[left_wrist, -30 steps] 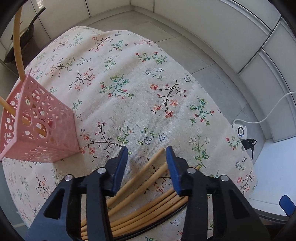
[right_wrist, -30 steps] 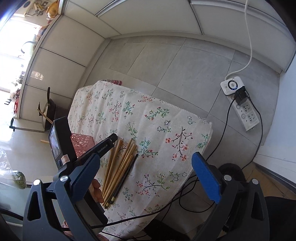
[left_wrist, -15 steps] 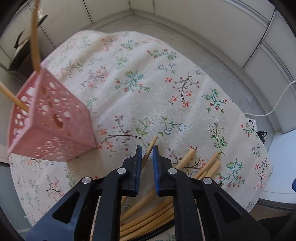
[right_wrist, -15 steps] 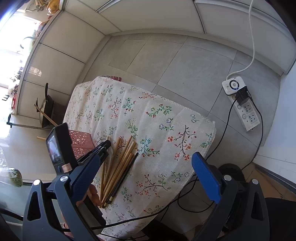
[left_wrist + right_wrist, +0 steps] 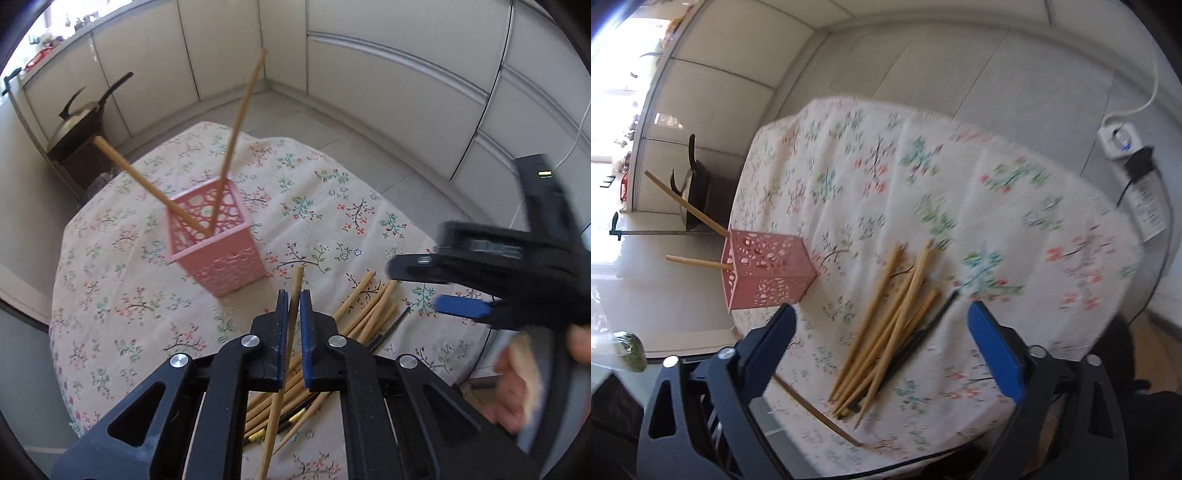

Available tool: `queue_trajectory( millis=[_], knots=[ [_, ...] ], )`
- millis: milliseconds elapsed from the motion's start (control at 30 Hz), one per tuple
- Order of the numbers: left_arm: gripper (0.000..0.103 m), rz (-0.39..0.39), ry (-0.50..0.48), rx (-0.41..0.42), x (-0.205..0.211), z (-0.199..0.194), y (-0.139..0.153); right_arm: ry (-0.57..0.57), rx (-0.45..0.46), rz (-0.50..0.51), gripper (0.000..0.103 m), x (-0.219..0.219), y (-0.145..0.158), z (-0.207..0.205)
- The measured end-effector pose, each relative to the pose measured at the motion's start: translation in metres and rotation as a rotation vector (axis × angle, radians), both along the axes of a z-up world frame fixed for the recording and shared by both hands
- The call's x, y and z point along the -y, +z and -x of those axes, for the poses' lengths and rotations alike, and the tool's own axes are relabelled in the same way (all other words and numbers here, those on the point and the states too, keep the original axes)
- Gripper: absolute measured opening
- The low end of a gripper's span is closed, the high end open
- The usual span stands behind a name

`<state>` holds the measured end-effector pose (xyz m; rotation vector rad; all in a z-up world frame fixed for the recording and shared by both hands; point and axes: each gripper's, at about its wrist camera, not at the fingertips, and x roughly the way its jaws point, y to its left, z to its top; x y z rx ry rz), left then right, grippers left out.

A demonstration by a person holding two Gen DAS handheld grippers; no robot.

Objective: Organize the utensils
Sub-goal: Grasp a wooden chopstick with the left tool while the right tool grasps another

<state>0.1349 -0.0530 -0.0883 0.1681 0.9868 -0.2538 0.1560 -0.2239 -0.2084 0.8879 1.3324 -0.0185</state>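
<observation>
Lifted clear of the pile since the earlier frames, a single pale bamboo chopstick (image 5: 293, 317) now stands pinched between the blue pads of the left gripper (image 5: 291, 306), which has closed tight on it and risen above the cream floral tablecloth (image 5: 147, 314). Ahead in the left wrist view sits the pink perforated square holder (image 5: 216, 240) with two bamboo chopsticks (image 5: 236, 136) leaning out of it; the loose bamboo and black chopsticks (image 5: 373, 314) lie on the cloth to the right. From the right wrist view, the right gripper (image 5: 881, 328) hovers over that loose pile (image 5: 894, 325), its jaws spread wide though they have just been narrowing, with nothing pressed between them. The pink holder (image 5: 764, 273) stands left of the pile.
</observation>
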Motion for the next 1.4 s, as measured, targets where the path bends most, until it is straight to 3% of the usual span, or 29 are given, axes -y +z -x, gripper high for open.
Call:
queue_trajectory(
  millis=[100,400,500,700,867,933,967,1133,1400],
  knots=[
    [0.005,0.011,0.015,0.027,-0.018,0.016,0.012,0.044,-0.028,0.007,0.06,-0.015,-0.013,-0.015],
    [0.005,0.054,0.063,0.078,-0.054,0.029,0.032,0.102,-0.065,0.089,0.03,-0.043,-0.031,-0.034],
    [0.005,0.062,0.076,0.079,-0.061,0.03,0.034,0.119,-0.042,0.129,0.029,-0.05,-0.025,-0.037],
    [0.005,0.077,0.086,0.071,-0.07,0.028,0.034,0.125,-0.087,0.172,0.029,-0.053,-0.034,-0.041],
    [0.006,0.091,0.126,0.011,-0.085,0.017,0.022,0.13,-0.126,0.188,0.029,-0.06,-0.048,-0.054],
    [0.006,0.111,0.143,-0.041,-0.092,0.009,0.012,0.127,-0.123,0.198,0.027,-0.063,-0.047,-0.059],
    [0.006,0.126,0.147,-0.069,-0.095,0.005,0.006,0.125,-0.115,0.207,0.015,-0.064,-0.047,-0.06],
    [0.019,0.151,0.129,-0.204,-0.082,-0.018,-0.034,0.083,-0.059,0.154,0.013,-0.054,-0.045,-0.056],
    [0.023,0.098,0.13,-0.265,-0.044,-0.041,-0.078,0.072,0.016,0.155,0.013,-0.031,-0.019,-0.042]
  ],
)
